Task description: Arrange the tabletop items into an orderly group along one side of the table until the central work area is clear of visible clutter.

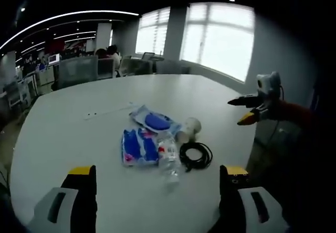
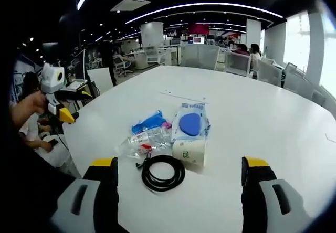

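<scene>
Mid-table: coiled black cable [image 2: 163,173] | paper cup [image 2: 189,151] toppled | possibly crumpled bottle [image 2: 143,140]

Your right hand-held gripper [image 2: 178,178] hangs above the white bench [image 2: 262,117], jaws wide apart, empty. Ahead lie a coiled black cable [image 2: 163,173], paper cup [image 2: 189,151] on its side, clear plastic bottle [image 2: 144,141], and two blue packets [image 2: 190,122]. Left hand-held gripper [image 2: 65,107] hovers off the bench edge.
</scene>
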Available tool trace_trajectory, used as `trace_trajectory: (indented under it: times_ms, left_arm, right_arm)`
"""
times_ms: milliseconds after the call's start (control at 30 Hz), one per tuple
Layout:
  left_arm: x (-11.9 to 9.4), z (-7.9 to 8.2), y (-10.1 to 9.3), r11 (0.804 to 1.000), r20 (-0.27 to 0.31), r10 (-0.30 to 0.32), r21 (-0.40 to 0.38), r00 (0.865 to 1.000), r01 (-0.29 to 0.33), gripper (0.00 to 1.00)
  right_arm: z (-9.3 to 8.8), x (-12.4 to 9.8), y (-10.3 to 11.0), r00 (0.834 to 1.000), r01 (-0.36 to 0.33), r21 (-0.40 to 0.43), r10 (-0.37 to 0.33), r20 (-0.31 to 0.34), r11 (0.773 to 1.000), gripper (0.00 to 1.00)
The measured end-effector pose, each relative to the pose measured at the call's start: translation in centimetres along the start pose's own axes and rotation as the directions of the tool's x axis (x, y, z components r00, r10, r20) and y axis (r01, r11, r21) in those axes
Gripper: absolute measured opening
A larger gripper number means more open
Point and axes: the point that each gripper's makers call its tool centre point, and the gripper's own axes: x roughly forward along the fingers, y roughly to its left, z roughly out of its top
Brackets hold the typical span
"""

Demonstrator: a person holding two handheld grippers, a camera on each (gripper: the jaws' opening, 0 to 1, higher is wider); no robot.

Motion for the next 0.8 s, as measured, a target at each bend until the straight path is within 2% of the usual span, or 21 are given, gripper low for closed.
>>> trace_trajectory:
  times_ms: [100, 300, 400, 500, 667, 800]
  left_arm:
    - [0.5, -0.9, -0.9, 1.000, -0.044, -0.017, 0.012, 0.999, 0.018, 0.95]
    - [1.4, -1.5, -1.6, 0.999, -0.040, -0.033, -0.012, 0.999, 0.033, 0.85]
    - [2.0, -2.1, -2.3, 0.999, -0.058, -0.032, 0.026, 0.998, 0.034, 0.84]
    - [2.7, -2.7, -2.2, 0.999, -0.057, -0.032, 0.030, 0.998, 0.034, 0.83]
    - [3.8, -3.4, -2.6, 0.998, -0.086, -0.019, 0.054, 0.996, 0.024, 0.78]
    - [4.8, -3.4, -2.7, 0.998, -0.063, -0.007, 0.055, 0.998, 0.011, 0.75]
  right_arm:
    - [-0.1, -0.1, -0.2, 1.000, 0.006, 0.004, -0.006, -0.005, 1.000, 0.93]
    - [-0.7, 0.0, 0.0, 1.000, -0.004, -0.005, 0.004, -0.026, 1.000, 0.91]
    - [-1.1, 0.3, 0.2, 0.999, -0.015, -0.018, 0.014, -0.042, 1.000, 0.91]
    - [-1.4, 0.5, 0.4, 0.998, -0.019, -0.029, 0.017, -0.058, 0.999, 0.91]
    - [-1.7, 0.7, 0.8, 0.997, -0.033, -0.046, 0.029, -0.077, 0.998, 0.91]
    - [-1.9, 0.9, 0.6, 0.995, -0.027, -0.049, 0.022, -0.093, 0.998, 0.90]
